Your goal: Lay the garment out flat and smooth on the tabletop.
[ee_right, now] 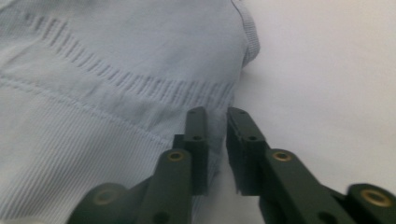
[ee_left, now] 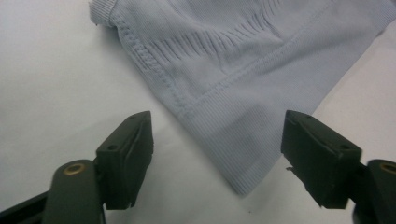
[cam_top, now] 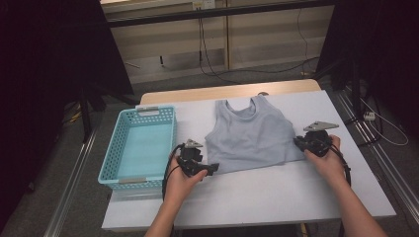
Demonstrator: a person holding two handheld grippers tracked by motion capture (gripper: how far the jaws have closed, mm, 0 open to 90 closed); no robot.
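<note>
Left hand-held gripper (cam_top: 213, 168): being held at the lower left corner of the tank top (cam_top: 252, 133), jaws standing wide apart; the hem corner is lying between them, untouched by either pad.
Right hand-held gripper (cam_top: 299, 142): being held at the tank top's lower right corner, jaws nearly together, with the edge of the hem being pinched between them.
Tank top: pale blue, being kept spread flat on the white tabletop (cam_top: 267, 190), neckline turned away from the person.
Basket (cam_top: 138, 143): light blue, standing just left of the tank top.
</note>
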